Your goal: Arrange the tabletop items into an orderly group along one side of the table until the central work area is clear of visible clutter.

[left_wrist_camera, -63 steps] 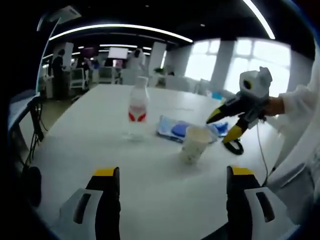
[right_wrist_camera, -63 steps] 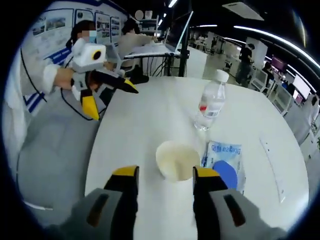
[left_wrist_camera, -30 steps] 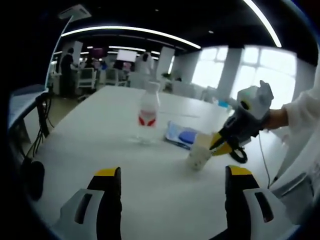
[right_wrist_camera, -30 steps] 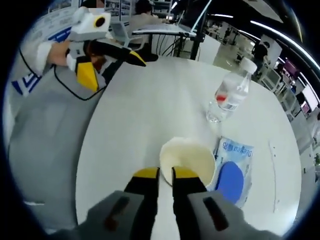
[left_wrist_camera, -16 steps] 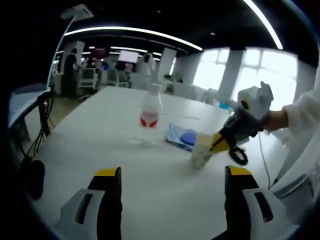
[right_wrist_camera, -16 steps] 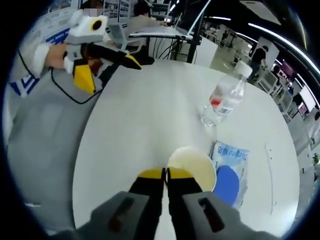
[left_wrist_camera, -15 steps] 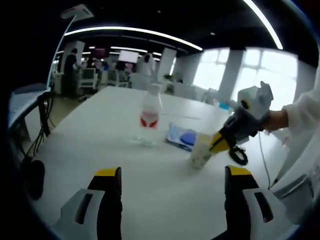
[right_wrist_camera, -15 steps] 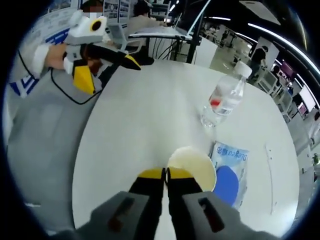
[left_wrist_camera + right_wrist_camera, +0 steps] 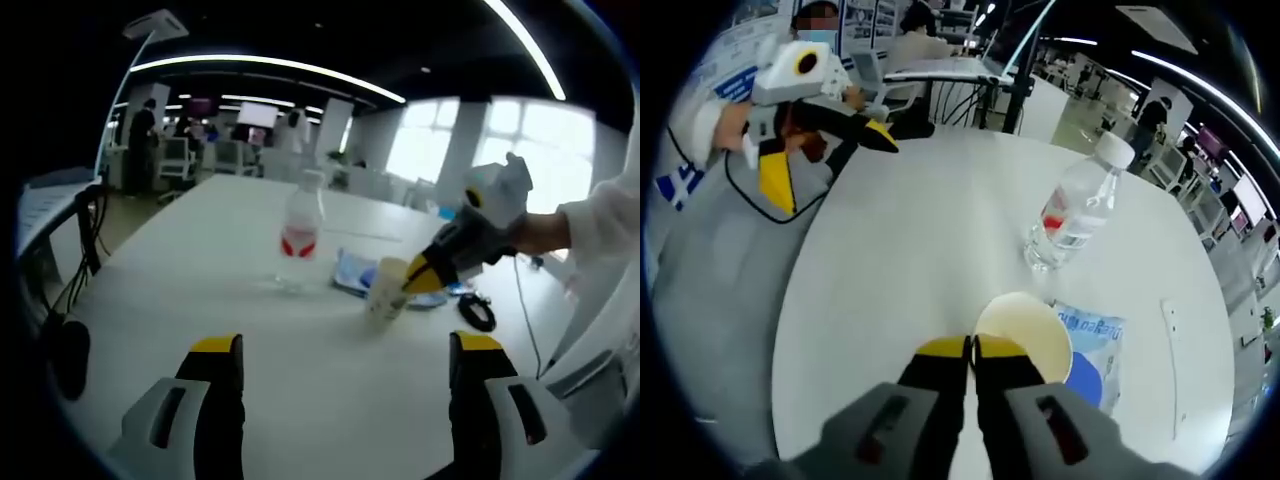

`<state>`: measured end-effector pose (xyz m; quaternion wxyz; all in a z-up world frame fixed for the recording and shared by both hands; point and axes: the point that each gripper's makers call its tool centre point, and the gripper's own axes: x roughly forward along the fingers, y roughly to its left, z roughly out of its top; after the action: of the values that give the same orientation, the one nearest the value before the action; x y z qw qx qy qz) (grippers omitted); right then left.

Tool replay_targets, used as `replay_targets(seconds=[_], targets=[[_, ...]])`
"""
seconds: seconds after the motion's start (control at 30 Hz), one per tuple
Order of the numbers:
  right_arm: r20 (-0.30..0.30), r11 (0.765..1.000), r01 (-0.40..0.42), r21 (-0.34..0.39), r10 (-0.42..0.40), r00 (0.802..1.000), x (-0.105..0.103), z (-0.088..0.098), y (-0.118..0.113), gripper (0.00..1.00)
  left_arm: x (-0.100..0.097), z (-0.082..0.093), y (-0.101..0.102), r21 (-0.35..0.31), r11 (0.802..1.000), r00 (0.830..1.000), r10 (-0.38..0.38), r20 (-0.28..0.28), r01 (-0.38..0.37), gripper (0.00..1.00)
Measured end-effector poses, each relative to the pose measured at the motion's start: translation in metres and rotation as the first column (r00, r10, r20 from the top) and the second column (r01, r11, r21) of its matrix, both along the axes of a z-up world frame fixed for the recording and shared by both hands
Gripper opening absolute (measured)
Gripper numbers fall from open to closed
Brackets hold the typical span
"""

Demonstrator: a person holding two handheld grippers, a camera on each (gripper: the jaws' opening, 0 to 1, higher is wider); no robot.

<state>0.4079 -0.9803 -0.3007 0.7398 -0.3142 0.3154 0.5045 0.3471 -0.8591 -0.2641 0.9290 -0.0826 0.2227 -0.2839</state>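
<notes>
1. On the white table (image 9: 200,300), near its middle, the paper cup (image 9: 1024,329) stands pinched at its near rim by the right gripper (image 9: 971,348), whose yellow-tipped jaws are drawn almost together on the cup wall.
2. From the left gripper view the same cup (image 9: 386,290) leans slightly, with the right gripper (image 9: 418,277) reaching in from the right and clamped on its upper edge.
3. Just beside the cup lies a flat blue-and-white packet (image 9: 1092,352), partly covered by the cup in the right gripper view; in the left gripper view the packet (image 9: 352,271) sits behind the cup.
4. Beyond the packet stands a clear plastic bottle (image 9: 1074,216) with a white cap and a red label, upright on the table.
5. Off the table's far edge, the left gripper (image 9: 820,160) hovers with its jaws spread wide and nothing between them.
6. A black coiled cable (image 9: 474,310) rests on the table, to the right of the cup in the left gripper view.
</notes>
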Motion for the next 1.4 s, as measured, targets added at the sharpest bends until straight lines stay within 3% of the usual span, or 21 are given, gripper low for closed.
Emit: replay_targets(seconds=[0.7,1.4], targets=[[-0.007,0.999,-0.038,0.027,0.038,0.999,0.018,0.001,0.049,0.00,0.001,0.001,0.002,-0.018,1.000,1.000,0.002,-0.005,-0.002,0.80],[-0.038,0.998,-0.043,0.042,0.045,0.998,0.011,-0.010,0.064,0.00,0.000,0.001,0.002,-0.020,1.000,1.000,0.003,-0.012,-0.004,0.80]])
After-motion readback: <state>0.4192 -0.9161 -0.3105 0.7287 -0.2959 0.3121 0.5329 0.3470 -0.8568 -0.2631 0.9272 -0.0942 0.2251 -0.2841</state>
